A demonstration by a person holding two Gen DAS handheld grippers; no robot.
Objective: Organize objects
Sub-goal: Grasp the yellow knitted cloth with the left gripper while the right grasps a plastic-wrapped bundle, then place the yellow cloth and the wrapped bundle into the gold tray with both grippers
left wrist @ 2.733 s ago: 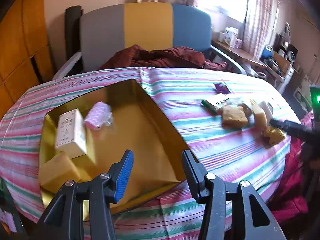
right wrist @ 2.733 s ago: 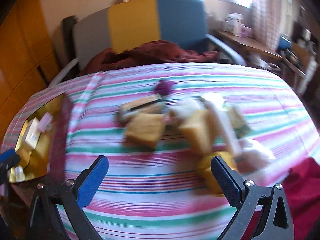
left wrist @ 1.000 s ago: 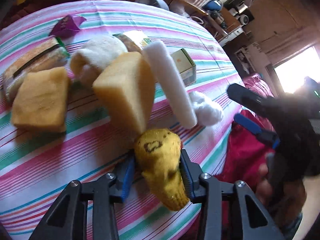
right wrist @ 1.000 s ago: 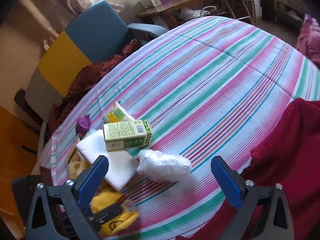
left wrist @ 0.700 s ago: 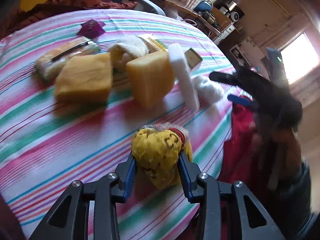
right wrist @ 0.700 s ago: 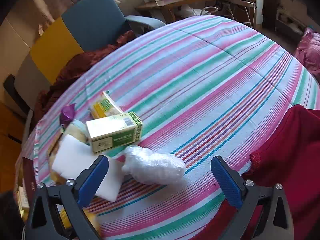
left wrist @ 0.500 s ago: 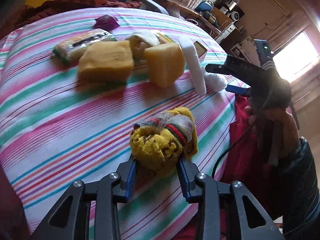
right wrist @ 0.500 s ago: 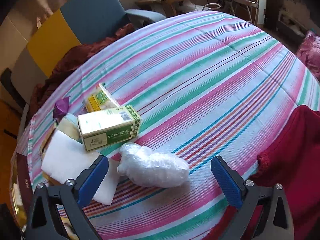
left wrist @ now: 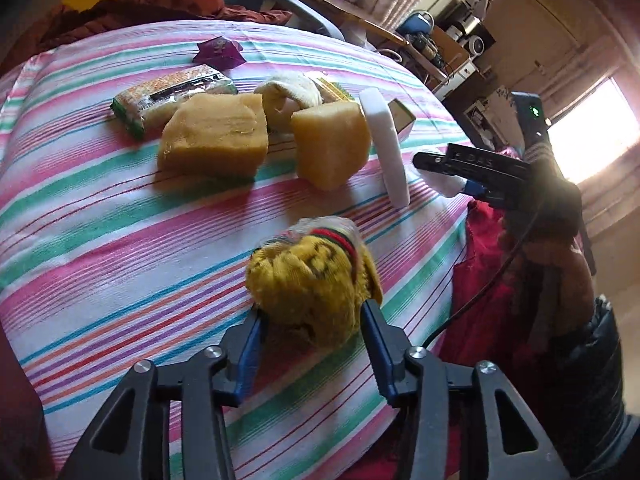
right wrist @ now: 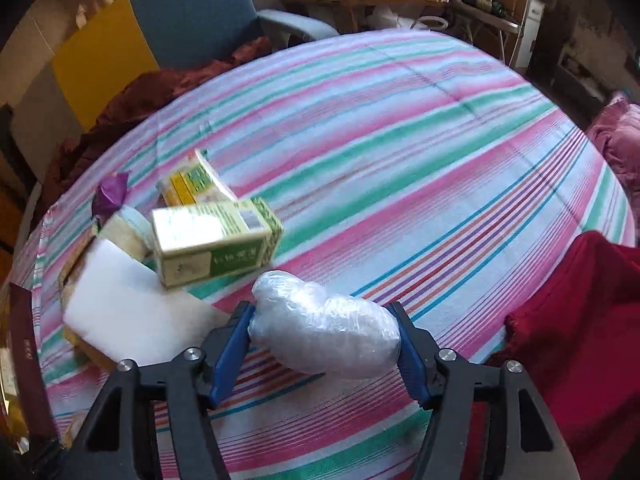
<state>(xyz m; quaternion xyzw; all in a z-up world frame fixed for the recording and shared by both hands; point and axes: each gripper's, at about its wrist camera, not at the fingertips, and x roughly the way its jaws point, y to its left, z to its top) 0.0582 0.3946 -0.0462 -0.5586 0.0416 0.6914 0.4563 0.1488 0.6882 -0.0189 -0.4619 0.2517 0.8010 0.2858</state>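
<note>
Both grippers clamped on soft items above the striped surface [right wrist: 400, 128]

The yellow sock bundle [left wrist: 312, 280] was held across its middle by the left gripper [left wrist: 312, 330]; the plastic-wrapped bundle [right wrist: 326, 334] was pinched end to end by the right gripper [right wrist: 324, 344]. Both were judged light and squashy, the wrap slippery. Half a second earlier, the right gripper had been spread wide around the wrapped bundle.

Left wrist view: close above striped tablecloth [left wrist: 120, 208], facing right across the sponges [left wrist: 212, 140]. Right wrist view: low, facing left. Shared by both: white foam slab [right wrist: 132, 312], green box [right wrist: 212, 248].
</note>
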